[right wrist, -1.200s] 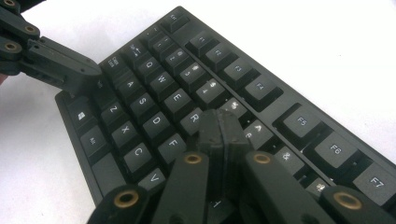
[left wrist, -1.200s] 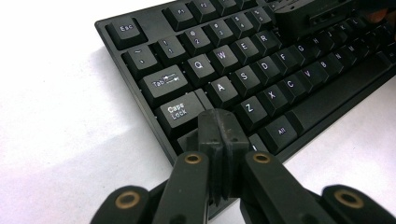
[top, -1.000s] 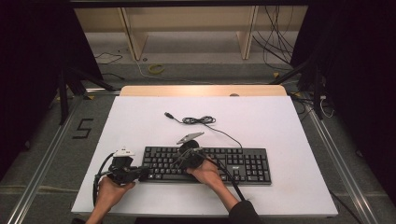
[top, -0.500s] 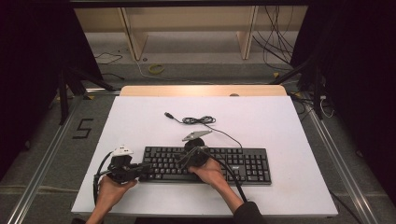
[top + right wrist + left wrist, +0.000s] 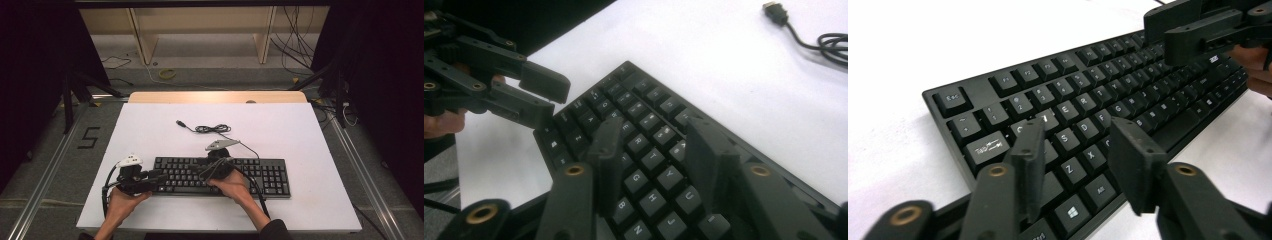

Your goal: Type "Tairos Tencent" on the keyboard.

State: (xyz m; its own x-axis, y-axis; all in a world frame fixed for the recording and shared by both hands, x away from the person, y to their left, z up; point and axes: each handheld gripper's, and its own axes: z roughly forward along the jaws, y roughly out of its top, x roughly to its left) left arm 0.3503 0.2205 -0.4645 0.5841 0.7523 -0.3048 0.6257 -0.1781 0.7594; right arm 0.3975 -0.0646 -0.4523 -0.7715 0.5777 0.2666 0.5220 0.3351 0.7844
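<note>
Both grippers have just been opening; L gripper jaws now stand apart w/ nothing between, only keys seen through the gap; R gripper same, jaws parted above the letter rows, nothing pinched. Keyboard lies flat on the white table, near the person's edge, L gripper at its left end, R gripper over its middle; its cable lies coiled behind, plug end free. Vs. a sec ago kbd hasn't shifted; R hand sits slightly higher. Reading: kbd has been let go; placement prob. done, hands likely to back off next.
</note>
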